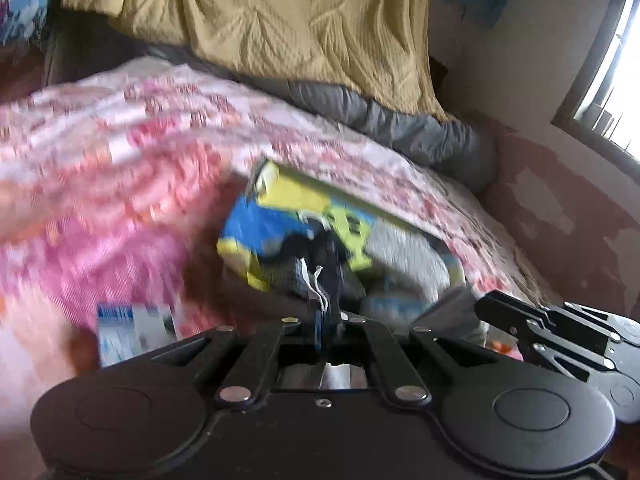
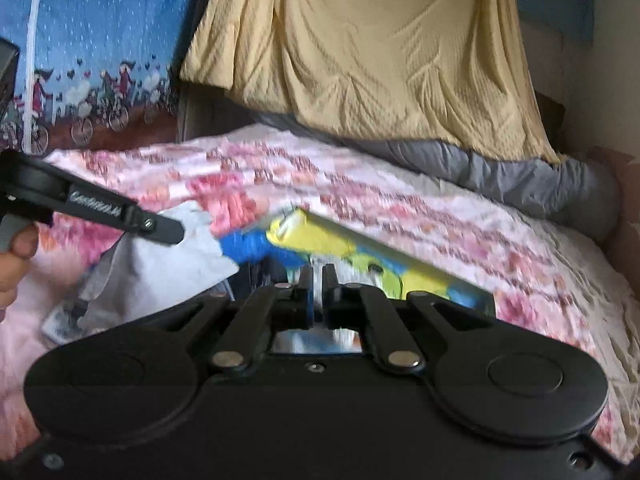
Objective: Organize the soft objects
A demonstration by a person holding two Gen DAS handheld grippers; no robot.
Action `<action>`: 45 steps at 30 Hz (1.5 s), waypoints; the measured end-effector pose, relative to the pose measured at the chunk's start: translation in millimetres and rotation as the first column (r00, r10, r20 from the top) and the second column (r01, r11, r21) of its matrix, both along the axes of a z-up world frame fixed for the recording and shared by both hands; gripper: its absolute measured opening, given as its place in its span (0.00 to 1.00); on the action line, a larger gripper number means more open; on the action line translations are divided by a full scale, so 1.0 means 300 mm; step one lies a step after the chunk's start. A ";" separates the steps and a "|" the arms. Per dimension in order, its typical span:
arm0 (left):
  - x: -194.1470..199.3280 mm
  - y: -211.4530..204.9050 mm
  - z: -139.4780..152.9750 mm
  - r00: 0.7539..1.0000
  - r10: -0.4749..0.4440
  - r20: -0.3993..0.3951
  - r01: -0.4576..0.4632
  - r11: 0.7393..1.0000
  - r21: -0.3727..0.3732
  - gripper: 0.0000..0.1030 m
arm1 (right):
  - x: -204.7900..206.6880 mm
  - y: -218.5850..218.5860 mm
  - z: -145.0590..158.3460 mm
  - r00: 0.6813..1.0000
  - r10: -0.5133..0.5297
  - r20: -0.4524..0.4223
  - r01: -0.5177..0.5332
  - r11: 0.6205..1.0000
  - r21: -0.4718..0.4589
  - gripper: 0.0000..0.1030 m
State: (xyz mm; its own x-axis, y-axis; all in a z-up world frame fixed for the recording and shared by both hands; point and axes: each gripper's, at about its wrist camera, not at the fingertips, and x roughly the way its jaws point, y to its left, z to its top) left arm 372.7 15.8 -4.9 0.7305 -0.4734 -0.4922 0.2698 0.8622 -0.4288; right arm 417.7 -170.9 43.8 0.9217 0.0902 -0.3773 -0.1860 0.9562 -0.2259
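The left tool (image 1: 326, 312) is sitting with its jaws drawn tight together, pinching a bunch of dark grey knit cloth (image 1: 316, 276) with a few white threads trailing from it. This cloth is rising straight out of the jaws and seems to belong to a small heap of soft things just ahead, though blur is making the pieces hard to separate. The right tool (image 2: 318, 280) is showing its jaws nearly together with a narrow slit between them; whether anything is caught in that slit I cannot tell.

Just beyond both tools, a blue-and-yellow printed item (image 1: 280, 220) is lying tilted on the bed, its long yellow edge looking straight and flat, more like a box or stiff bag than cloth. A pale grey fabric piece (image 2: 160, 256) is lying beside it, under the tip of the left tool as the right camera sees it. Everything is resting on a pink floral bedspread (image 1: 140, 152), with a grey quilt (image 1: 420, 132) bunched along the far side and a yellow cloth (image 2: 380, 60) hanging above it.

The knit cloth is likely to be light and limp, sagging and stretching when lifted, so a pinch on a gathered fold or thick hem should be holding better than one on a single thin layer. The loose threads are suggesting it could snag. The printed item will probably be handling stiffly and wanting a grip along an edge.
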 end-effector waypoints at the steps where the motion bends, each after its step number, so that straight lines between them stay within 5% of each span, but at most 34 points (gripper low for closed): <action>1: 0.012 -0.003 0.025 1.000 0.010 0.015 -0.010 1.000 0.019 0.01 | 0.018 0.003 0.019 1.000 0.007 0.008 -0.007 1.000 0.007 0.00; 9: 0.125 -0.034 0.180 0.994 0.051 0.095 -0.058 0.995 0.078 0.01 | 0.112 -0.016 0.043 0.998 0.051 -0.045 -0.051 0.999 -0.003 0.03; 15: 0.163 -0.078 0.159 0.997 0.032 0.074 -0.039 0.994 0.097 0.01 | 0.089 -0.045 -0.019 0.989 0.092 -0.118 -0.095 0.995 -0.023 0.32; 22: 0.212 -0.126 0.141 0.998 0.028 0.062 -0.035 0.994 0.105 0.01 | 0.068 -0.056 -0.096 0.972 0.124 -0.201 -0.137 0.989 -0.054 0.31; 27: 0.242 -0.160 0.148 0.997 0.030 0.071 -0.038 0.992 0.121 0.01 | 0.082 -0.038 -0.139 0.963 0.137 -0.230 -0.158 0.985 -0.074 0.07; 30: 0.264 -0.178 0.151 0.997 0.031 0.071 -0.040 0.991 0.130 0.01 | 0.096 -0.032 -0.153 0.961 0.150 -0.233 -0.175 0.980 -0.093 0.02; 45: 0.367 -0.213 0.159 0.996 0.051 0.073 -0.061 0.988 0.141 0.01 | 0.165 -0.035 0.066 0.984 0.176 -0.008 -0.176 0.984 -0.001 0.01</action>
State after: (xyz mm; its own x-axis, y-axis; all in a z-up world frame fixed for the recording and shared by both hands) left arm 483.0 -48.0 42.8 0.7883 -0.3592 -0.4996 0.2444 0.9279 -0.2816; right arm 467.2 -181.2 63.6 0.8886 0.2500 -0.3845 -0.3530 0.9081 -0.2255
